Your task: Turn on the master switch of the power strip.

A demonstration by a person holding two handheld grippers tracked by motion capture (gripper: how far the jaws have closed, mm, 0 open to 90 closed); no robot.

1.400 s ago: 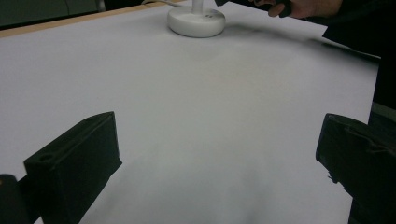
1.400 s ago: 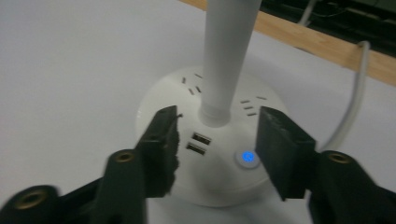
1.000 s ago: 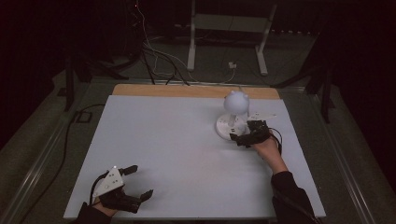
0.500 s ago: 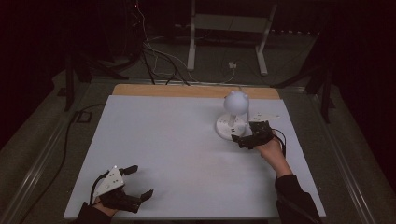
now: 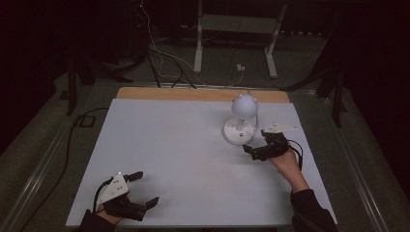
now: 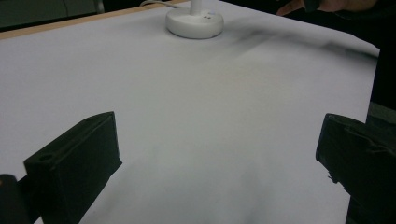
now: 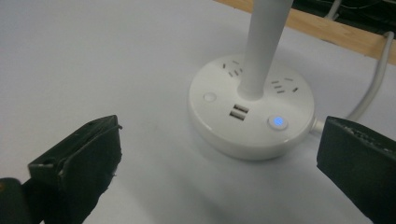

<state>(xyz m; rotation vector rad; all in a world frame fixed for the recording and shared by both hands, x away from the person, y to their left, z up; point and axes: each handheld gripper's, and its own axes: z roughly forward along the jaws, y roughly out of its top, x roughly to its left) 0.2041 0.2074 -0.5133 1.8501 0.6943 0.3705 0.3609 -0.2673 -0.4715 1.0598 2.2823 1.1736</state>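
Observation:
A white desk lamp stands at the back right of the white table (image 5: 183, 154), with a round base (image 5: 238, 131) and a globe head (image 5: 243, 105). In the right gripper view the lamp base (image 7: 252, 116) shows sockets, two USB ports (image 7: 238, 112), a white button (image 7: 209, 97) and a button lit blue (image 7: 278, 122), with the stem (image 7: 264, 42) rising from its middle. My right gripper (image 5: 255, 144) is open just right of the base and points at it, holding nothing (image 7: 219, 154). My left gripper (image 5: 146, 188) rests open and holds nothing near the front left edge (image 6: 219, 149).
The lamp's white cable (image 7: 373, 88) runs off over the wooden strip (image 5: 193, 93) at the table's back edge. Cables and a metal stand (image 5: 237, 43) sit on the dark floor behind. The left gripper view shows the lamp base (image 6: 194, 22) far off.
My right gripper has drawn back slightly to the right and toward the person, away from the lamp base. The left gripper has stayed put.

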